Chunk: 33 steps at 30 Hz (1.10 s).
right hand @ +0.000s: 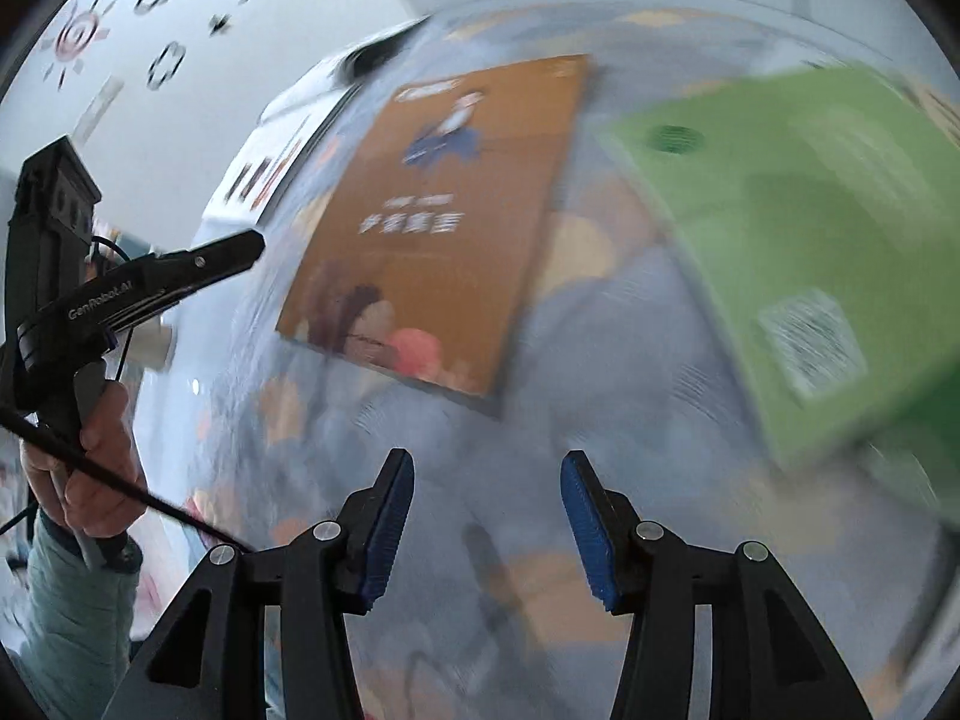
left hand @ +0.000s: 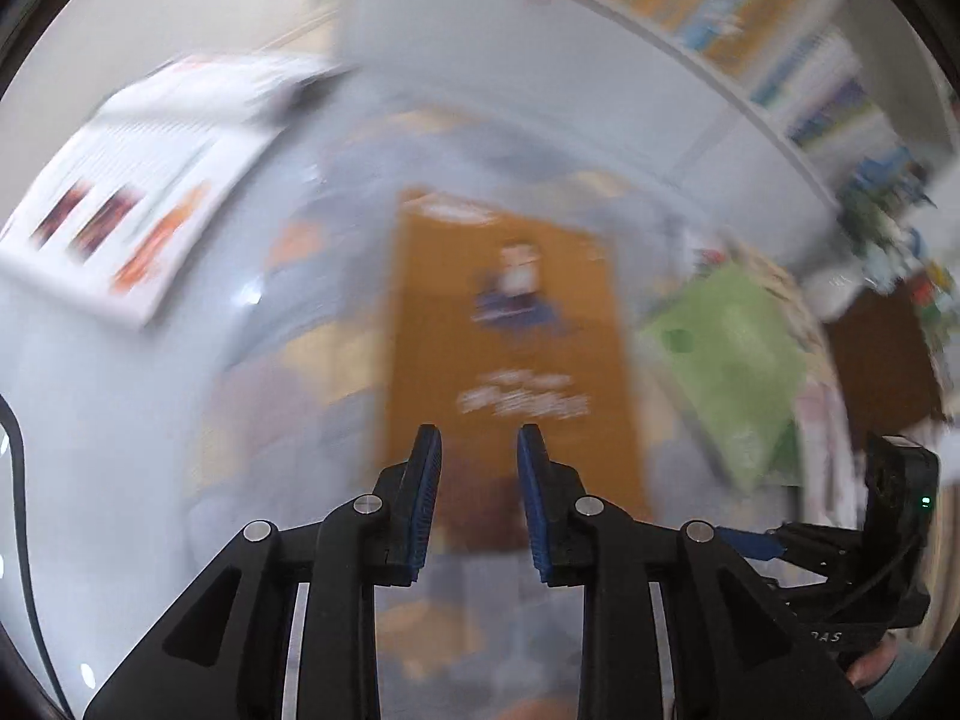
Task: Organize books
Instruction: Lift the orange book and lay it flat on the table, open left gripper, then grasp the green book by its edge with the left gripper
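Note:
Both views are blurred. An orange book (left hand: 504, 324) lies flat on the glossy patterned table (left hand: 288, 396), with a green book (left hand: 729, 360) to its right and a white booklet (left hand: 138, 186) at the far left. My left gripper (left hand: 480, 438) hovers over the orange book's near end, jaws a little apart with nothing between them. In the right wrist view the orange book (right hand: 444, 210) lies ahead to the left and the green book (right hand: 804, 240) at the right. My right gripper (right hand: 487, 462) stands open over bare table, empty. The left gripper (right hand: 255, 246) shows at that view's left edge.
A white shelf with several upright books (left hand: 744, 18) runs along the back right. A dark brown object (left hand: 882, 354) sits at the far right. A hand and pale sleeve (right hand: 90, 468) hold the left gripper's handle, with a black cable (right hand: 150, 504) trailing from it.

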Each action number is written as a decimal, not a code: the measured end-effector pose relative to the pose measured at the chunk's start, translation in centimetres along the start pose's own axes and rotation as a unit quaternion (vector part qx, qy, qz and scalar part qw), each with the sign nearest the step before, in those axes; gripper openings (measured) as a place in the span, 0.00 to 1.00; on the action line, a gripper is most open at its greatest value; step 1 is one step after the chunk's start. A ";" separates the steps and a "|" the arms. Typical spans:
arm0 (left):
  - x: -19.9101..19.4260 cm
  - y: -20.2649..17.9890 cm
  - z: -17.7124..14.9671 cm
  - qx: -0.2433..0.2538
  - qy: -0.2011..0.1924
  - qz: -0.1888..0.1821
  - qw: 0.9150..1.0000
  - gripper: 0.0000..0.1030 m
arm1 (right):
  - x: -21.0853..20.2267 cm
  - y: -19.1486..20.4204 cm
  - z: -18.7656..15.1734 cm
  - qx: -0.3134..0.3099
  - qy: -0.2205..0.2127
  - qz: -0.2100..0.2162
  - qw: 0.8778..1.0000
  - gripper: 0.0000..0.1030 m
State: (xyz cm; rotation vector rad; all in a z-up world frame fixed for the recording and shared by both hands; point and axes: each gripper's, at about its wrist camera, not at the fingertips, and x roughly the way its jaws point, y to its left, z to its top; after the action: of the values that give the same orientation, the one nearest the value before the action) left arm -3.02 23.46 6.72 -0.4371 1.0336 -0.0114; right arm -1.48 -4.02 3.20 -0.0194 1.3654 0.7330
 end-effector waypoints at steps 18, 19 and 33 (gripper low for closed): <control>15.5 -13.9 8.6 0.098 0.082 -0.040 0.991 0.27 | -7.3 -11.9 0.1 0.169 -0.130 -0.111 0.971 0.44; 15.9 -13.8 8.7 0.091 0.087 -0.045 0.991 0.27 | -7.2 -12.0 0.3 0.167 -0.130 -0.117 0.970 0.44; 12.2 -13.7 0.2 0.132 0.146 -0.077 0.977 0.28 | -6.7 -12.4 0.2 0.136 -0.108 -0.112 0.978 0.46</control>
State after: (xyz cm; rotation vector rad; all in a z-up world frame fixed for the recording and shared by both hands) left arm 6.10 8.39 1.59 -0.2753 1.2648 -0.3581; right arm 4.56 -16.68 4.31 0.1179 1.2198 0.3439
